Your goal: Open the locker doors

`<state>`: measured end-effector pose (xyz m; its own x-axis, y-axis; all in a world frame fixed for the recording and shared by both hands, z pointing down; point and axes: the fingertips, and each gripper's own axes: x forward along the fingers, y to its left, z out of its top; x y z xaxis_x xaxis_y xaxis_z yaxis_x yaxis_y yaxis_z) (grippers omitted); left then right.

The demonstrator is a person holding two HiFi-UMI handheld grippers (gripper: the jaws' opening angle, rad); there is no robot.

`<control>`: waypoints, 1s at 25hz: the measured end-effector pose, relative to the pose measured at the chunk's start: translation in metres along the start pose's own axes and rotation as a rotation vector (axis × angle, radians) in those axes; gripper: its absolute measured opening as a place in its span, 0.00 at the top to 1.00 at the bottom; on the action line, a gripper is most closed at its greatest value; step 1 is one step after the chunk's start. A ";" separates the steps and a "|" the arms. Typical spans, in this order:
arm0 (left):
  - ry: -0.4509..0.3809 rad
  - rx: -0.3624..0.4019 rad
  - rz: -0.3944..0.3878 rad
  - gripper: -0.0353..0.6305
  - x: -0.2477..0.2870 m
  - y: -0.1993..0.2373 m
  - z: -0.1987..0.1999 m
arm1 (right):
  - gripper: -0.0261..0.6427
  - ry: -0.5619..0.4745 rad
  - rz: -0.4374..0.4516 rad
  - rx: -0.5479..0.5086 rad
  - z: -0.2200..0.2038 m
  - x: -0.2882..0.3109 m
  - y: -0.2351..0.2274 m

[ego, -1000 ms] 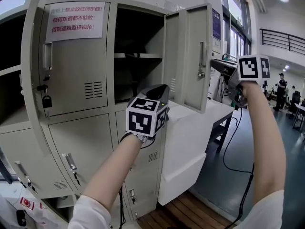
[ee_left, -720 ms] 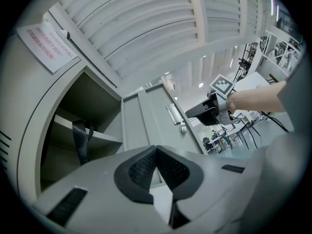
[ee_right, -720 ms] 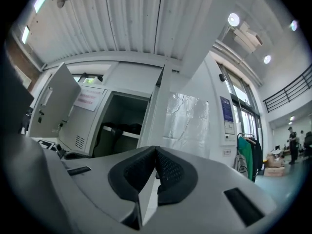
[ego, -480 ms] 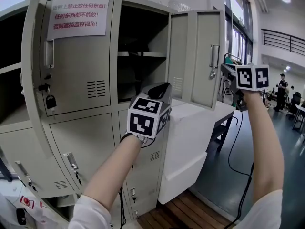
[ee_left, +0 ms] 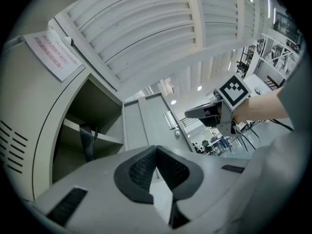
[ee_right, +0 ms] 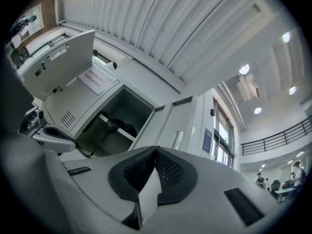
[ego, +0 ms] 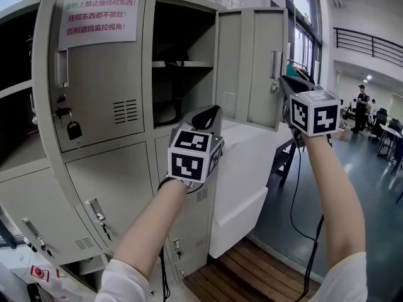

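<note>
**Upper right locker door** point(ego: 252, 68): swung out and standing open on the right of the open compartment point(ego: 182, 74), with its handle point(ego: 276, 65) on the outer edge.

**Change:** the door hangs at much the same angle as a second ago. The right gripper point(ego: 283, 81) has since brought its jaws together, and its own view shows the pads meeting with nothing between them.

**Judgement:** this door is finished with and let go.

**Right gripper:** sits just right of the handle and slightly below it. Contact cannot be confirmed.

**Left gripper** point(ego: 210, 113): jaws likewise together and empty, held before the compartment's lower edge.

**Remaining:** left of the compartment, the door with the notice point(ego: 97, 19) is closed and carries a padlock point(ego: 74, 129). The lower doors point(ego: 110, 194) beneath the compartment are closed too.
</note>
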<state>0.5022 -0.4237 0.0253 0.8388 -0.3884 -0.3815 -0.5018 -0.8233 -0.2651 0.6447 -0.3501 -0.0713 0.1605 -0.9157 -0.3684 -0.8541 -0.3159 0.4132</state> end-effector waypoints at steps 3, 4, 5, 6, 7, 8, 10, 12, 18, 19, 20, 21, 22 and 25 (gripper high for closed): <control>-0.043 0.015 0.026 0.92 -0.014 -0.005 0.005 | 0.98 -0.063 -0.040 -0.034 0.005 -0.012 0.013; -0.053 0.020 0.028 0.92 -0.019 -0.008 0.007 | 0.98 -0.084 -0.048 -0.030 0.007 -0.018 0.017; -0.060 0.025 0.029 0.92 -0.024 -0.012 0.010 | 0.98 -0.108 -0.052 -0.019 0.009 -0.025 0.021; -0.063 0.030 0.028 0.92 -0.028 -0.015 0.013 | 0.98 -0.133 -0.050 -0.005 0.011 -0.032 0.028; -0.063 0.034 0.029 0.92 -0.033 -0.018 0.015 | 0.98 -0.157 -0.042 0.005 0.013 -0.039 0.035; -0.063 0.038 0.032 0.92 -0.038 -0.020 0.018 | 0.98 -0.177 -0.030 0.005 0.015 -0.045 0.044; -0.063 0.042 0.043 0.92 -0.047 -0.024 0.024 | 0.98 -0.204 0.006 -0.020 0.018 -0.055 0.065; -0.066 0.039 0.058 0.92 -0.055 -0.031 0.032 | 0.98 -0.215 0.046 -0.061 0.022 -0.067 0.084; -0.025 -0.012 0.123 0.92 -0.093 -0.060 0.041 | 0.98 -0.226 0.165 -0.055 0.028 -0.121 0.125; -0.019 -0.018 0.134 0.92 -0.100 -0.065 0.044 | 0.98 -0.225 0.176 -0.047 0.030 -0.129 0.127; -0.016 -0.019 0.143 0.92 -0.107 -0.071 0.048 | 0.98 -0.226 0.180 -0.039 0.032 -0.137 0.127; -0.015 -0.015 0.148 0.92 -0.114 -0.078 0.052 | 0.98 -0.229 0.180 -0.029 0.035 -0.146 0.125; -0.013 -0.008 0.151 0.92 -0.121 -0.084 0.056 | 0.98 -0.234 0.180 -0.014 0.037 -0.153 0.124; 0.019 0.017 0.178 0.92 -0.148 -0.094 0.060 | 0.98 -0.255 0.208 0.056 0.043 -0.170 0.135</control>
<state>0.4123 -0.2636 0.0535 0.7398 -0.5356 -0.4072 -0.6465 -0.7334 -0.2101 0.4807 -0.2270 0.0117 -0.1430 -0.8653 -0.4805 -0.8827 -0.1080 0.4573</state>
